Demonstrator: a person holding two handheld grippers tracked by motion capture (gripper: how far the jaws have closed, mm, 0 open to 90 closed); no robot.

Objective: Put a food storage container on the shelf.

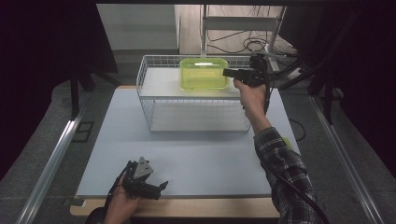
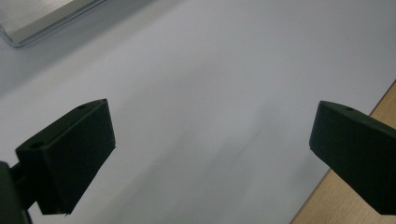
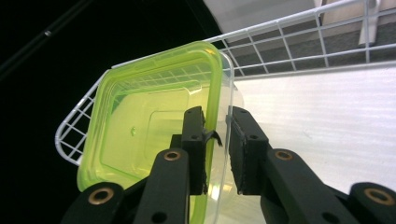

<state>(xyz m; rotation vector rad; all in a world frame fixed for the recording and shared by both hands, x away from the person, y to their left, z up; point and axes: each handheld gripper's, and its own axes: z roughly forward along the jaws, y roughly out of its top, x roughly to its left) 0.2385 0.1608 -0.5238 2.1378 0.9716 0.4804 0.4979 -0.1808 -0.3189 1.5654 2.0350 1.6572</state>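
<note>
A: What is closest in the high view?

B: The left gripper [image 1: 148,186]. A hand holds it at the near edge of the white table [image 1: 196,158], on the left. Its jaws stand wide apart with nothing between them.

A: And farther back?

B: A white wire basket [image 1: 152,100] sits at the far end of the table. A green box [image 1: 204,73] sits inside it, at the far side. The right gripper [image 1: 232,72] reaches in from the right and meets the box's right edge. The arm wears a checked sleeve [image 1: 285,172].

A: What does the left gripper view show?

B: Two black jaws far apart, just above the bare white table [image 2: 201,93]. Nothing sits between them. A strip of brown wood [image 2: 355,186] shows at the right. A shiny metal rail [image 2: 42,18] shows at the top left.

A: And the right gripper view?

B: The right gripper [image 3: 216,140] has its jaws close together. One jaw is on the green lid side, one on the clear side. The edge of the green box [image 3: 140,126] is in the thin gap between them. I cannot tell if the pads press on it. The box is tilted against the wire basket [image 3: 280,42].
</note>
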